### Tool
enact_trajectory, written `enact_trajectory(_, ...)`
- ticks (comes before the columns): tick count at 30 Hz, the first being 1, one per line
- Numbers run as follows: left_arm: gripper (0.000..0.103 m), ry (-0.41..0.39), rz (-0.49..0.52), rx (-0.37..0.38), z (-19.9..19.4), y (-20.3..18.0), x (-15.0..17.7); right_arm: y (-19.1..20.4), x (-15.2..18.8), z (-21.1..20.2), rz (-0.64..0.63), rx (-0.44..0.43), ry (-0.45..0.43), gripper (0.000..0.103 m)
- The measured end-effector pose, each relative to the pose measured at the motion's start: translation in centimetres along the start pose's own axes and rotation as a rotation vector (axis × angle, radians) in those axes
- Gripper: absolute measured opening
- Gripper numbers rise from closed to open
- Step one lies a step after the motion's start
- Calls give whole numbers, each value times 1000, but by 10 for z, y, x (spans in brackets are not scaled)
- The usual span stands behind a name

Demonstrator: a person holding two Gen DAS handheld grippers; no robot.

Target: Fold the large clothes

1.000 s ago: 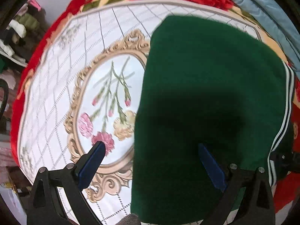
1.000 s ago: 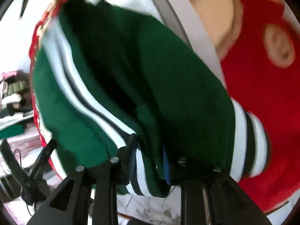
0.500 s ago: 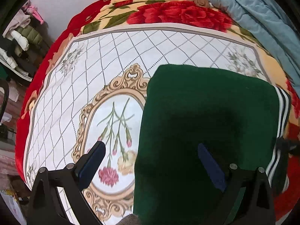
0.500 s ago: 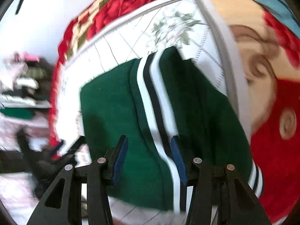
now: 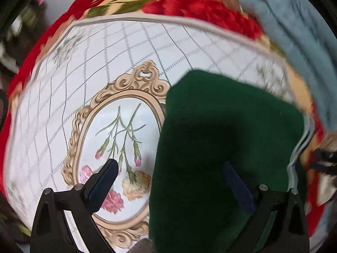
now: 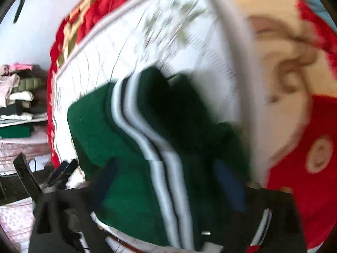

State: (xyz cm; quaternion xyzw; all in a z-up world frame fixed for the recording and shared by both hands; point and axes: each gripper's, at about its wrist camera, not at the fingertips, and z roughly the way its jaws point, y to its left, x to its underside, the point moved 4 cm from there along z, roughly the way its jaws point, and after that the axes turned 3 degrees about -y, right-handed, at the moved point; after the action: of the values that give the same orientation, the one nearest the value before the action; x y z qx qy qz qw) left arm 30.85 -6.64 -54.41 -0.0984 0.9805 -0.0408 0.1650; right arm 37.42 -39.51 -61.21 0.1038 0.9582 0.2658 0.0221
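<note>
A dark green garment (image 5: 221, 147) with white and black striped trim lies folded on the flower-patterned blanket (image 5: 101, 63). My left gripper (image 5: 168, 177) is open and empty above the garment's left edge; one pad is over the blanket, the other over the green cloth. In the right wrist view the garment (image 6: 118, 139) shows its white and black stripe (image 6: 147, 145). My right gripper (image 6: 166, 179) is open over the striped trim, holding nothing; this view is blurred by motion.
A light blue quilt (image 5: 294, 31) lies at the blanket's far right. Stacked folded clothes (image 6: 16, 97) sit on shelves to the left of the bed. The blanket's red border (image 6: 305, 179) runs along the right.
My right gripper let go of the striped trim, opened wide and pulled back. The garment now lies flat. My left gripper stayed open and shifted slightly.
</note>
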Motion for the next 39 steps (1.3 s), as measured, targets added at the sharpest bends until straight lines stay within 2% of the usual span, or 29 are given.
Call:
enact_trajectory(1, 102, -5, -34, 22, -1, 6, 2, -13, -1, -7, -6, -13, -27, 103)
enact_trajectory(3, 102, 8, -65, 53, 7, 14, 8, -36, 1, -3, 3, -27, -12, 103)
enact_trajectory(6, 102, 76, -75, 105, 32, 16, 17, -74, 5, 37, 35, -110, 96, 103)
enact_trajectory(8, 102, 110, -74, 177, 47, 13, 20, -68, 7, 80, 46, -281, 210, 103)
enact_trajectory(9, 102, 123, -71, 219, 52, 10, 20, -55, 12, 95, 37, -328, 231, 103)
enact_trajectory(13, 102, 146, -52, 357, 62, -10, 13, -18, 27, 115, -81, -428, 325, 103)
enact_trajectory(15, 100, 119, -24, 337, 63, -18, 7, -8, 28, 126, -88, -445, 334, 103)
enact_trajectory(17, 93, 81, -4, 334, 59, -21, 1, -6, 25, 137, -48, -435, 315, 98)
enact_trajectory(18, 83, 62, 4, 328, 56, -21, -2, -15, 29, 130, -40, -430, 305, 89)
enact_trajectory(19, 69, 36, 9, 316, 52, -19, -7, -17, 31, 125, -44, -416, 293, 76)
enact_trajectory(21, 56, 19, -1, 309, 45, -13, -16, -13, 35, 116, -57, -403, 263, 60)
enact_trajectory(22, 50, 15, -13, 313, 43, -8, -21, -8, 36, 111, -52, -389, 236, 57)
enact_trajectory(24, 48, 9, -6, 307, 36, -6, -26, -2, 37, 109, -24, -375, 213, 52)
enact_trajectory(27, 48, -4, 14, 282, 22, -5, -41, 9, 38, 98, 6, -400, 190, 47)
enact_trajectory(32, 48, -5, 16, 268, 6, 4, -65, 44, 31, 86, 11, -425, 171, 46)
enact_trajectory(36, 48, -14, 15, 278, 0, 15, -105, 72, 13, 72, -2, -424, 152, 46)
enact_trajectory(39, 48, -28, 31, 288, -1, 18, -141, 91, -20, 56, -7, -419, 125, 46)
